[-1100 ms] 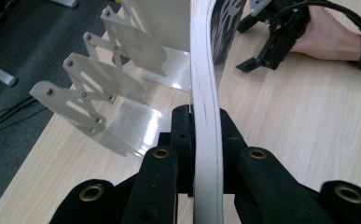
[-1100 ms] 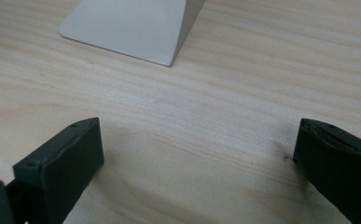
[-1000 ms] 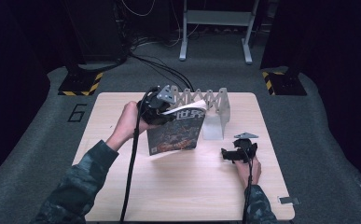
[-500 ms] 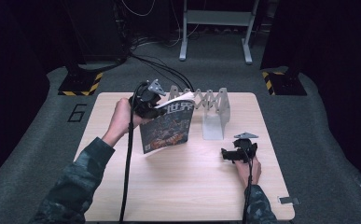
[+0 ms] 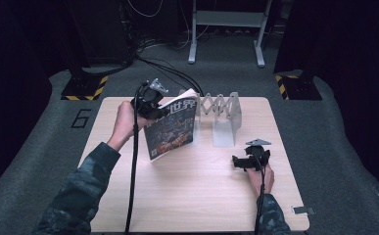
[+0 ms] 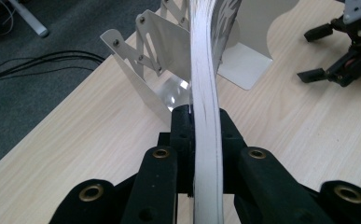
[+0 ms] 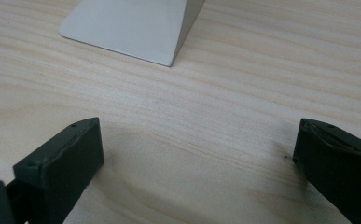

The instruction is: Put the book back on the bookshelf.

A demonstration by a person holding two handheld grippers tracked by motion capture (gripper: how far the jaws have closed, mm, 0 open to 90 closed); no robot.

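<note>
Left tongs (image 6: 201, 128) grip magazine (image 5: 171, 128) upright above surface (image 5: 197, 196), w/ bookstand (image 5: 221, 110) just behind. Step: carrying it to the stand. Next: slot between dividers. Right tongs (image 7: 197, 163) wide, empty.

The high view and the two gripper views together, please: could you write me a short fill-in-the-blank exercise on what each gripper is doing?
1. The left gripper is shut on the edge of a ____.
2. The right gripper rests low over the table with its jaws ____.
3. Just beyond the magazine stands a white expanding metal ____ with a zigzag lattice.
4. The rack has ____ in it.

Missing words: magazine; open; rack; nothing
</note>
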